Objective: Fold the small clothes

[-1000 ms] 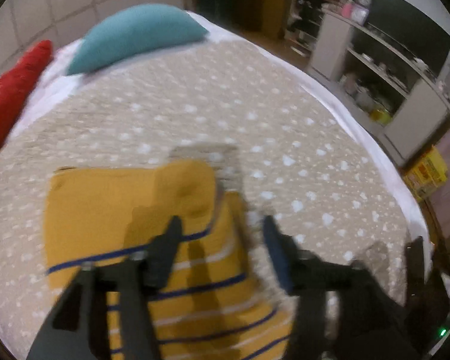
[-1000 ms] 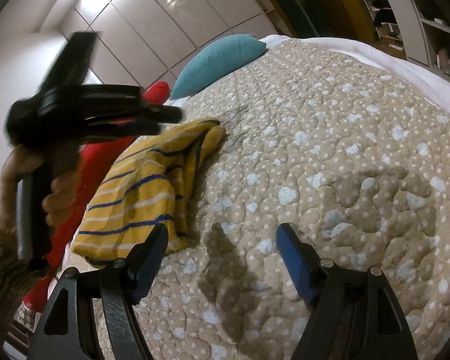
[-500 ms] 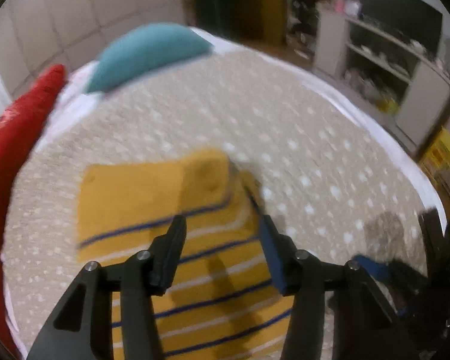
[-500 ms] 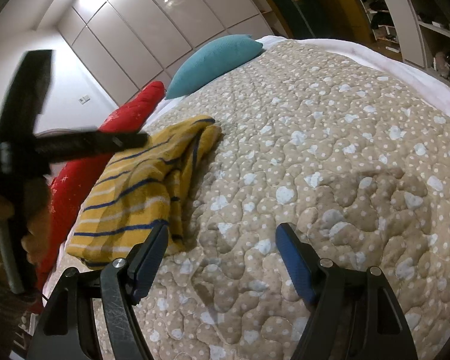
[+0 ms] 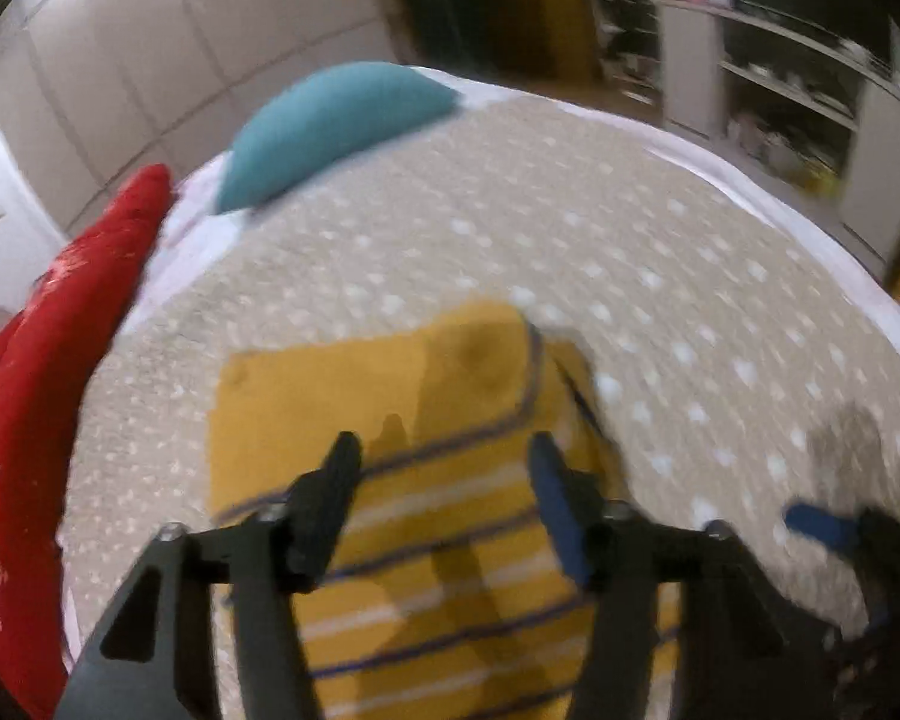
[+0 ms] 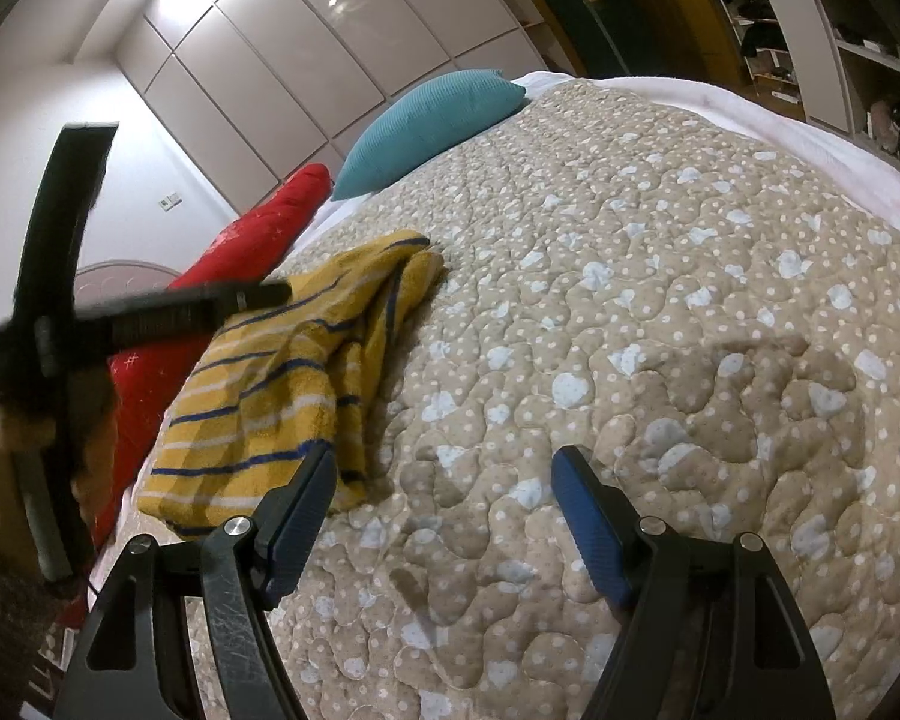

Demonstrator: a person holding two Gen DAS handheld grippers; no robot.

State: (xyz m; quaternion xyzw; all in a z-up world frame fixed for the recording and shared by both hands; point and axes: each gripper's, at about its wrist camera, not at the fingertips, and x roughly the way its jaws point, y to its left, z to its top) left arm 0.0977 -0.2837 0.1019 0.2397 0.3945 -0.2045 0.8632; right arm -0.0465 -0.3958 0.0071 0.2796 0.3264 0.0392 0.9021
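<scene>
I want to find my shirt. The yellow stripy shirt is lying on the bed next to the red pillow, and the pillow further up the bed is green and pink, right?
Not quite. The pillow further up the bed is teal, one plain colour, as the right wrist view shows. The rest is right: the yellow stripy shirt lies on the bed next to the red pillow.

A bed covered by a beige quilted bedspread (image 6: pixel 660 312) with white dots and pale heart patches carries everything. A mustard-yellow garment with blue and white stripes (image 6: pixel 270 396) lies loosely folded on the bedspread toward its left side. A teal ribbed pillow (image 6: pixel 432 120) rests at the far end, a red cushion (image 6: pixel 258 240) beside it. White sheet (image 6: pixel 810 138) shows along the right edge.
</scene>
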